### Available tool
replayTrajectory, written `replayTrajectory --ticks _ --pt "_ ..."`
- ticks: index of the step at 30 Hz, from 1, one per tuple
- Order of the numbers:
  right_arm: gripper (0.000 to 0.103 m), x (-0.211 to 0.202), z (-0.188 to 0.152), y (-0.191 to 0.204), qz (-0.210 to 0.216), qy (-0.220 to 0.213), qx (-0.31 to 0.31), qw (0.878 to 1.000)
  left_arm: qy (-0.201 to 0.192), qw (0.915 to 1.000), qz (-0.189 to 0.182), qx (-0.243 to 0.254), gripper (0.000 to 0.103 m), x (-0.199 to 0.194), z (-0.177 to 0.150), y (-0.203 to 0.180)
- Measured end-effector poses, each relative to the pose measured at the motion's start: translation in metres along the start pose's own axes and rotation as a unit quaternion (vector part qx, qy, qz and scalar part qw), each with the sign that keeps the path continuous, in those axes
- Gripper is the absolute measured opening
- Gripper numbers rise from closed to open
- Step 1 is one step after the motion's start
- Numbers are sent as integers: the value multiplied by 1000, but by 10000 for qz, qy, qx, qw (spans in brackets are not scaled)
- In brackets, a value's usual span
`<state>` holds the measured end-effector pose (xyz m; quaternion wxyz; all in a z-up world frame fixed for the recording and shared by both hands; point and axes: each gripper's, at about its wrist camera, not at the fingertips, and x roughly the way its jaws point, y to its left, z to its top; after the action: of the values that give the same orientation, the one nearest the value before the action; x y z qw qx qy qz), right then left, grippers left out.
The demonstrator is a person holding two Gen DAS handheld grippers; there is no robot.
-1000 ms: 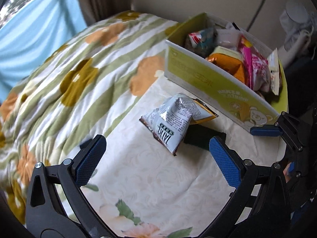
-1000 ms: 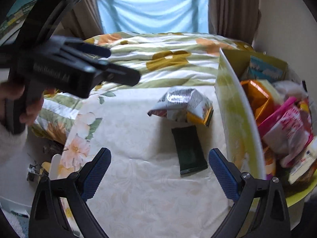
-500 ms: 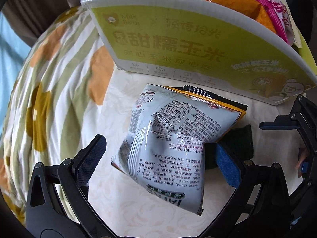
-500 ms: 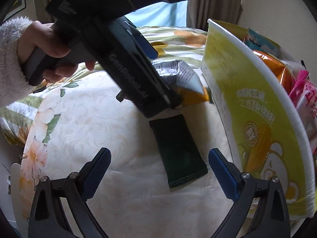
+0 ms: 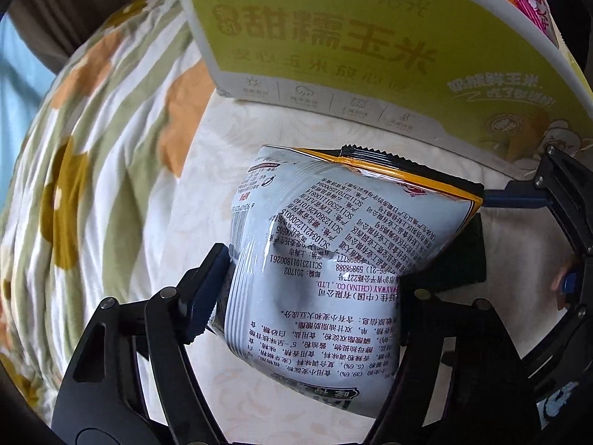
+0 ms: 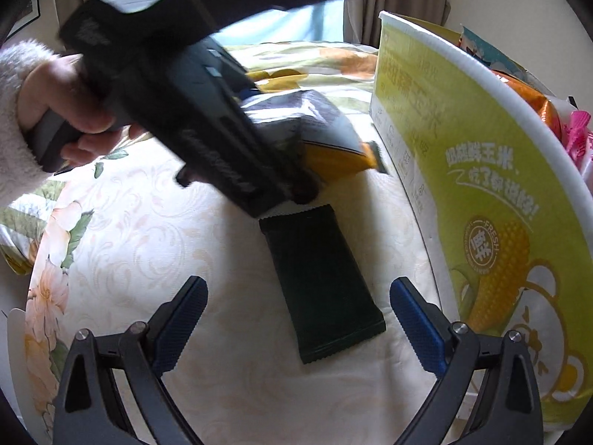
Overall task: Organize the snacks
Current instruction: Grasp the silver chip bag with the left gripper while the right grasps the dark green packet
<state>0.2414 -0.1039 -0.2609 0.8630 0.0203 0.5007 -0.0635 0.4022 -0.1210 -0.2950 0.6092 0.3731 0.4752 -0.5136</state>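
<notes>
A silver and orange snack bag (image 5: 333, 256) lies on the cream cloth, and my left gripper (image 5: 311, 278) is shut on its near end. The same bag (image 6: 315, 137) shows in the right wrist view behind the left gripper's body. A flat dark green packet (image 6: 320, 282) lies on the cloth; my right gripper (image 6: 296, 315) is open, its fingers on either side of the packet's near end, just short of it. The green packet's edge (image 5: 463, 252) peeks out to the right of the bag. A yellow-green cardboard box (image 5: 370, 44) holding several snacks stands just behind.
The box wall (image 6: 481, 204) rises close on the right of the right gripper. A flowered, striped quilt (image 5: 92, 129) covers the bed to the left. A window with curtains (image 6: 400, 7) is at the back. The person's hand (image 6: 74, 111) in a fluffy sleeve holds the left gripper.
My left gripper moved in over the snack bag and closed on it. My right gripper moved forward toward the dark green packet and stayed open.
</notes>
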Motion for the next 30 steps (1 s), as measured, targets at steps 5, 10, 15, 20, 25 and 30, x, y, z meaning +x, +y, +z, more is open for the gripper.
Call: replayTrajectory --ticks 5,10,15,20,25,30 --pt "94 3 6 -1 131 13 -186 9997 81 9982 79 -587 70 -13 -36 7" --pt "85 14 12 -5 319 54 -464 9984 183 9914 271 -1268 70 -24 -75 4" --pt "75 25 16 -13 476 219 -639 9966 128 9682 270 -2484 70 -33 -111 1" --pt "70 30 18 -13 564 370 -798 9945 -9 9415 316 -3356 72 -38 -129 -14" --pt "59 27 14 -9 639 407 -952 9926 -53 9392 607 -3380 76 -35 -119 -14" --pt "58 26 13 -9 673 421 -873 9930 -38 9299 473 -3647 76 -40 -128 -17"
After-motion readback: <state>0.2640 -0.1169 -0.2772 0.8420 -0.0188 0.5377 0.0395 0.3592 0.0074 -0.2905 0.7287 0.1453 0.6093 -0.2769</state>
